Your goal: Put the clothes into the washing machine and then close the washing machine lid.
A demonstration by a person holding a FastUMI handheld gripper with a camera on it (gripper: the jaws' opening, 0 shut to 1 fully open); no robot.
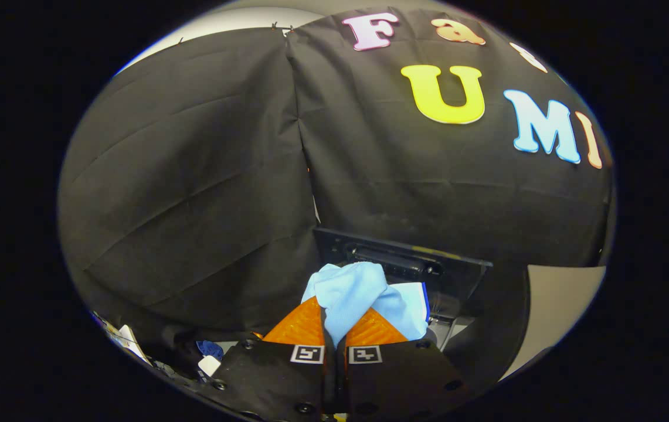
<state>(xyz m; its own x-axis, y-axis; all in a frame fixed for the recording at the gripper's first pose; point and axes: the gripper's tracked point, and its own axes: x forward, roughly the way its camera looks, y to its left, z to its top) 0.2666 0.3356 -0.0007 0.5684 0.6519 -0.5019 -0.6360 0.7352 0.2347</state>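
Biggest thing behind everything: booth wall point(205, 176), black cloth, hanging in folds. All places below given rel. to the raised lid.

Raised lid point(404, 264): dark panel w/ a recessed handle slot, standing up beyond the fingers, so the washing machine looks open; its tub can't be made out. Pale surface point(557, 305) shows off to the lid's right side. Small clutter point(208, 357), white and blue bits, sits low and well left of the lid; too small to ID.

Light blue cloth point(363, 293): bunched, in front of the lid's lower edge, overlapping it in view. Lifted clear, prob. on its way to the opening.

Gripper point(334, 328): orange fingers point(302, 325) nearly together, only a thin gap, w/ the cloth pinched in that gap and billowing out ahead. Both pads press on fabric, so grip looks firm.

Risks, my read:
- Only a fold is pinched; loose bulk could slip out if swung fast.
- Trailing fabric could catch on the lid edge or drape over the rim, then the lid wouldn't shut flush.
- Releasing too early, before passing over the opening, drops it outside.
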